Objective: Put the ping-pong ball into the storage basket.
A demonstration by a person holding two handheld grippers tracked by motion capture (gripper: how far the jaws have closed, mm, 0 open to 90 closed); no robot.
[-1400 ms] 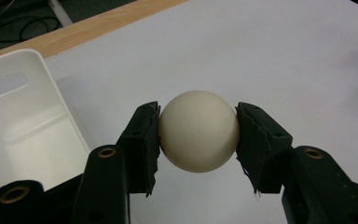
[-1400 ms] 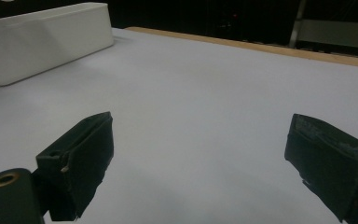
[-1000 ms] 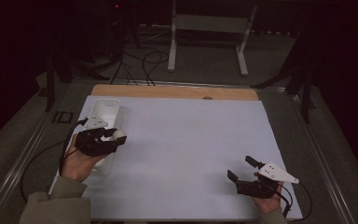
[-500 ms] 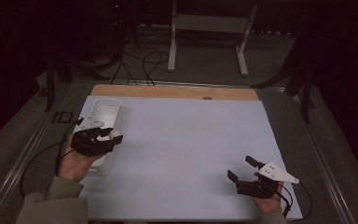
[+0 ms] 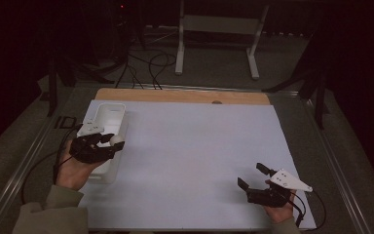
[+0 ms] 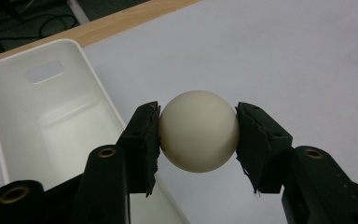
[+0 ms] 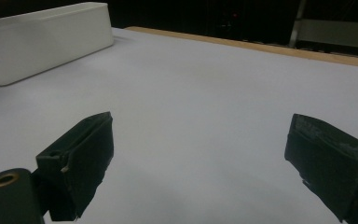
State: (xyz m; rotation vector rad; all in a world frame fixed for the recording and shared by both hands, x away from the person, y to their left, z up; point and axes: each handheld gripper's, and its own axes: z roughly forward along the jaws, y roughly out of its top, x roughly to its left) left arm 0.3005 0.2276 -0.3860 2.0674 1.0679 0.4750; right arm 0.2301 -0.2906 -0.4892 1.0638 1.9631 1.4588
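The smooth cream-white round ball [image 6: 198,131] is held tight between the two black pads of the left gripper [image 6: 198,135]. It has been carried back toward the person and now hangs over the right rim of the long white plastic tub [image 5: 108,120] near the desk's left edge. It looks ready to be dropped in. The right gripper [image 5: 254,176] is wide open, holds nothing, and has been kept near the desk's front right corner.

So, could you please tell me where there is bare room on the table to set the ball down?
The white sheet is bare between the white bin and the right claw, and back to the wooden edge. The bin's inside is also free. The only crowded spot is the bin's near end, where the left claw holds the ball.
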